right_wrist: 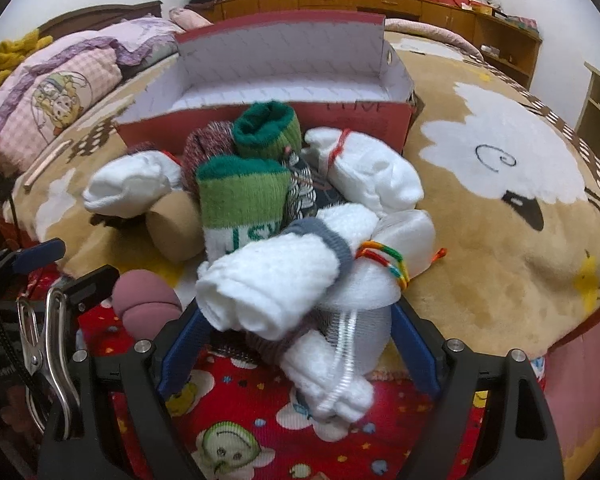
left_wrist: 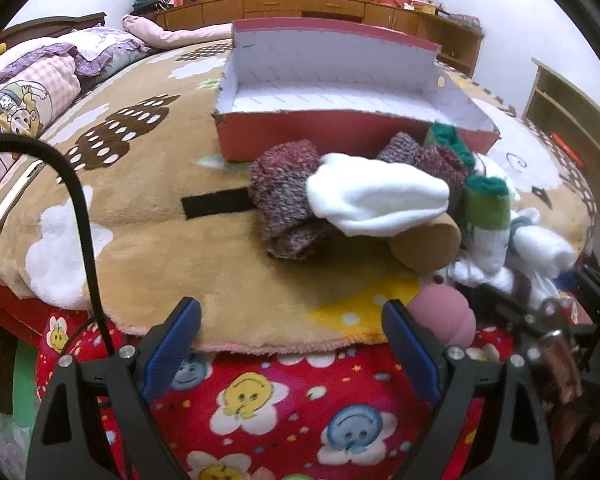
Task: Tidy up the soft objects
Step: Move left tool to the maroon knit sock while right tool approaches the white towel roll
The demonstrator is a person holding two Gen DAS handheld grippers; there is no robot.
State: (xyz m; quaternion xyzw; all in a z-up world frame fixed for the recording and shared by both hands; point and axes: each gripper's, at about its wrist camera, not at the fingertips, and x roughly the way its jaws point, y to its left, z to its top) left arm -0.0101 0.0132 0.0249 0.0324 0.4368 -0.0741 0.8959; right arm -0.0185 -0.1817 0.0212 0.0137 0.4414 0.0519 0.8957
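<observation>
A big bed (left_wrist: pixel 148 216) with a tan cartoon blanket (right_wrist: pixel 500 248) fills most of both views. On the blanket sits an open red shoe box (left_wrist: pixel 340 92), white inside, with nothing showing in it. A pile of rolled socks lies on the blanket just in front of the box, near the bed's edge. In the pile are a purple knit sock roll (left_wrist: pixel 284 200), a white sock roll (left_wrist: pixel 376 200) lying on top of it, two green-topped socks (right_wrist: pixel 240 200) standing up, and a tan roll (left_wrist: pixel 428 248) beside them.

The right gripper (right_wrist: pixel 296 336) has its jaws apart around a white sock bundle (right_wrist: pixel 276 280) with a grey cuff, which fills the gap between the blue fingers (right_wrist: pixel 184 344). I cannot tell if the jaws are squeezing it. A small rainbow string (right_wrist: pixel 384 262) is tied around a white bundle right behind it.

The left gripper (left_wrist: pixel 292 340) has wide jaws, holds nothing, and sits at the blanket's edge, apart from the pile.
</observation>
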